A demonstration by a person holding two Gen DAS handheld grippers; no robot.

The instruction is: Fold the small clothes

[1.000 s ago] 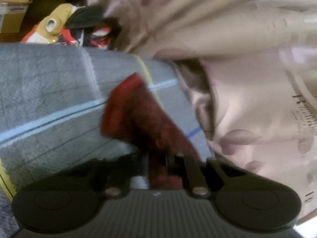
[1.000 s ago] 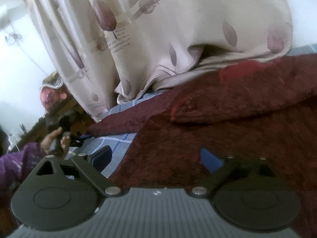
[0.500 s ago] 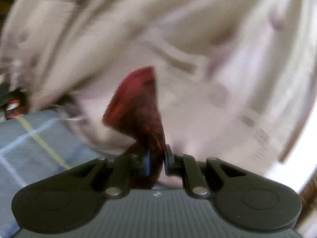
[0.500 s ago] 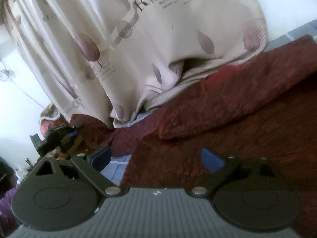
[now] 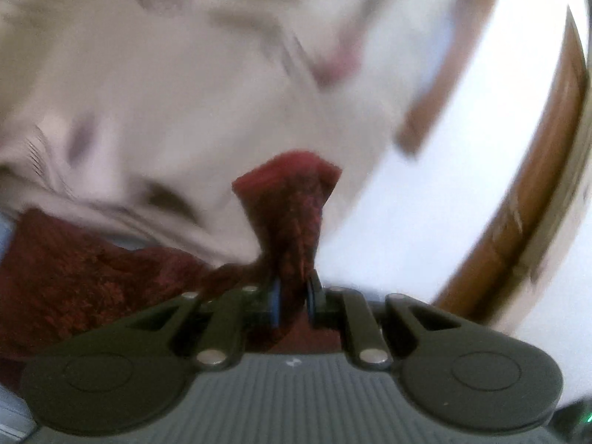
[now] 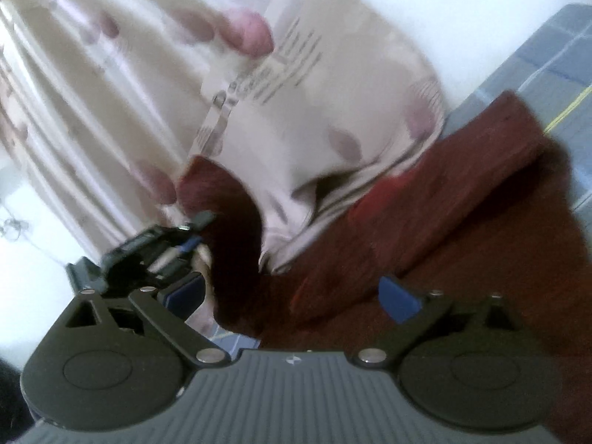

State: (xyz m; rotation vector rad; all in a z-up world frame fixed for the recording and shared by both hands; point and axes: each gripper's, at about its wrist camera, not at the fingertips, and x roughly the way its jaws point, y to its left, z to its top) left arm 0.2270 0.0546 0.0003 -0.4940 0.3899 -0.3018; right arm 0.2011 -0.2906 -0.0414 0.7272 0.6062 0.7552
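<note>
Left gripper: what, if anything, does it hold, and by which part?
The left gripper is shut on the dark red cloth, pinching a bunched corner that sticks up past the fingers. The right gripper is open and holds nothing.

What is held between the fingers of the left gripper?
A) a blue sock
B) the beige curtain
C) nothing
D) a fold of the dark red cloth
D: the left gripper is shut on a bunched fold of the red cloth, which stands up between its pads.

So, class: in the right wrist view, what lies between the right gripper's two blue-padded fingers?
Only the dark red cloth lies there, spread below the open right gripper, its fingers not pinching it; the right wrist view shows this.
</note>
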